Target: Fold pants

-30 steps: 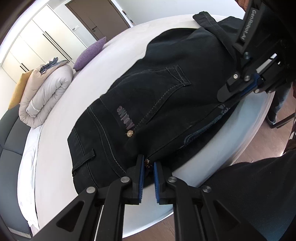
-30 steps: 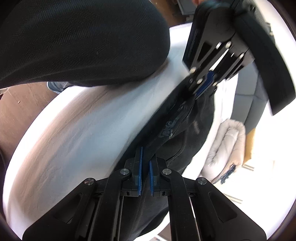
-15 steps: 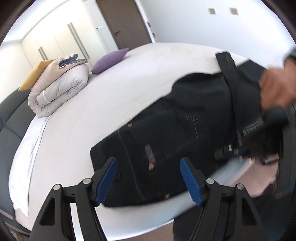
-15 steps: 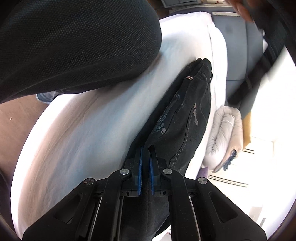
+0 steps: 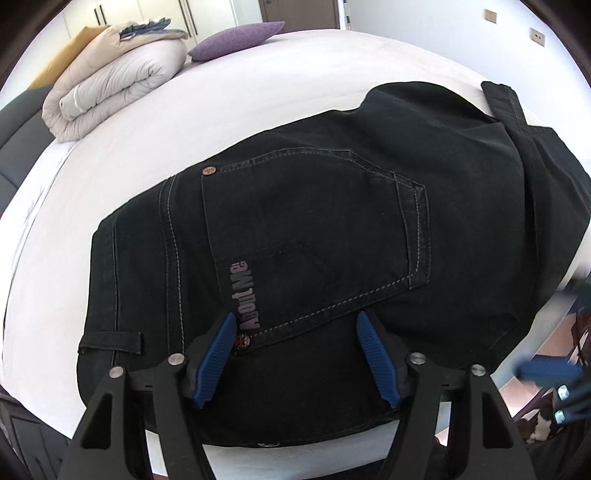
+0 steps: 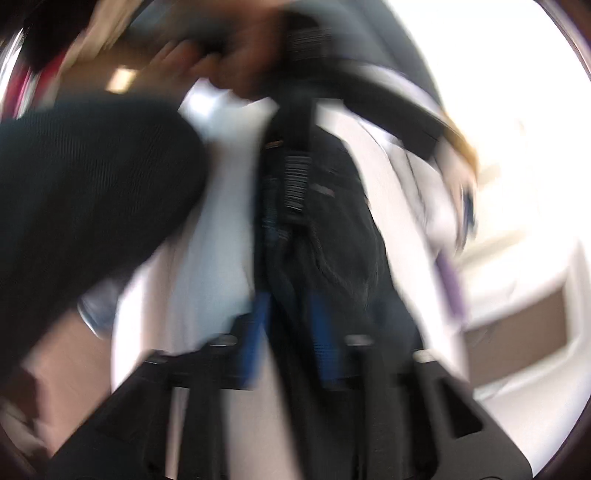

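Black jeans [image 5: 314,229] lie folded on a white round bed [image 5: 258,74], back pocket up, a narrow strip of them across the far right. My left gripper [image 5: 295,354] hovers open just above the near edge of the jeans, its blue pads [image 5: 216,358] wide apart and gripping nothing. The right wrist view is badly blurred. There my right gripper [image 6: 288,317] has its jaws opening, with the dark edge of the jeans [image 6: 340,229] still lying between the pads. A smeared blue pad [image 5: 546,373] of the right gripper shows at the left view's right edge.
A rolled pale duvet [image 5: 110,81] and a purple pillow [image 5: 236,35] sit at the bed's far side. The bed's edge drops to a wood floor [image 5: 532,343] at the right. A person's dark trouser leg [image 6: 92,184] is close on the left.
Both grippers were shut on the jeans' near edge. The left one let go first and swung over the pocket. The right one's pads have now parted, and its view rolled.
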{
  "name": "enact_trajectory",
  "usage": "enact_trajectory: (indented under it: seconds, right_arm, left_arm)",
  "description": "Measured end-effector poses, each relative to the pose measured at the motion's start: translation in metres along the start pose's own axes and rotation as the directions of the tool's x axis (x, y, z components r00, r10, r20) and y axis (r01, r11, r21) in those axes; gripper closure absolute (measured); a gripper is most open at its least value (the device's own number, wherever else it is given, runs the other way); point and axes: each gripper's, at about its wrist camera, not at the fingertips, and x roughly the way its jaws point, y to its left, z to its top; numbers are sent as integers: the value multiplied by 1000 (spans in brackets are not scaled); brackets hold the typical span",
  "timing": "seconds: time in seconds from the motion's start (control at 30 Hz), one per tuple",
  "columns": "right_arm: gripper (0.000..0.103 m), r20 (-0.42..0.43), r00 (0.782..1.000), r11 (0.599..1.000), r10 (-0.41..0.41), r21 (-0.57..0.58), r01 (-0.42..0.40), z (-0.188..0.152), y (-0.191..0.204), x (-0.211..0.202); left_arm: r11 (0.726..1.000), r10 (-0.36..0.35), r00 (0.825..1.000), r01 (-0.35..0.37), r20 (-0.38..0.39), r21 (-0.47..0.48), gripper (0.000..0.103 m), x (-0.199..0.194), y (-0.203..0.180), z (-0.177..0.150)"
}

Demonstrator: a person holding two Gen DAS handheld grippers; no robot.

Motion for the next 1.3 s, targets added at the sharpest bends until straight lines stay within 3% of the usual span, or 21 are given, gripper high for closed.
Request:
enact_trajectory:
  seconds: [0.03,0.07,0.13,0.17,0.23,0.27,0.3,0.4,0.43,0.5,0.57,0.63,0.77,1.0,1.03,1.23,1.3]
  right_arm:
    - [19,18,1000,992,23,125,-25,-7,-15,-10]
    - [18,44,998,963,47,262,-57,-17,-35,-20]
    - [18,82,992,842,100,525,-128,-46,-80,-34]
    - [18,86,991,753,98,645,-131,-67,-106,-38]
    - [18,111,990,505,84,852,-138,-122,-161,-44]
    - [18,140,987,353,79,922,-159,-155,-189,-46]
    - [18,185,981,169,55,967,-192,-195,-216,-50]
    - [21,231,970,-249,-71,938,-241,-298,-263,-60]
    - [25,221,970,-334,-104,911,-243,-326,-274,-62]
    - [34,194,970,-418,-143,877,-237,-366,-291,-62]
    - [47,179,974,-484,-143,845,-226,-394,-302,-54]
    - [53,178,977,-513,-121,831,-215,-408,-309,-41]
    - [53,143,988,-561,-53,814,-149,-427,-318,-10]
    - [53,100,995,-602,-4,794,-83,-441,-321,34]
    - [54,105,994,-603,-8,793,-88,-441,-326,40]
    - [97,87,996,-529,-5,845,-76,-422,-341,47]
    - [100,73,997,-510,-12,858,-69,-418,-345,43]
  left_arm:
    - [1000,-5,1000,5,-7,-16,31,3,2,1]
    - [1000,-11,1000,11,-8,-29,30,4,4,1]
    - [999,-11,1000,11,-9,-40,30,5,9,2]
    - [999,-7,1000,6,-11,-40,30,5,9,2]
    - [999,6,1000,-7,-16,-40,30,7,9,2]
    - [999,9,1000,-10,-17,-39,30,8,9,3]
    - [999,10,1000,-11,-19,-39,30,9,9,4]
    - [999,8,1000,-9,-18,-45,30,11,11,6]
    - [999,11,1000,-12,-18,-45,30,13,5,5]
    - [999,12,1000,-13,-17,-51,29,16,0,5]
    - [998,13,1000,-14,-18,-56,29,15,-3,3]
    - [998,14,1000,-15,-21,-58,29,12,-6,3]
    - [998,14,1000,-16,-27,-61,28,14,-5,5]
    - [998,17,1000,-19,-25,-65,27,15,-1,8]
    - [998,17,1000,-19,-24,-66,27,15,-1,8]
    - [998,17,1000,-18,-20,-68,26,16,0,7]
    - [997,18,1000,-20,-20,-68,26,15,-1,6]
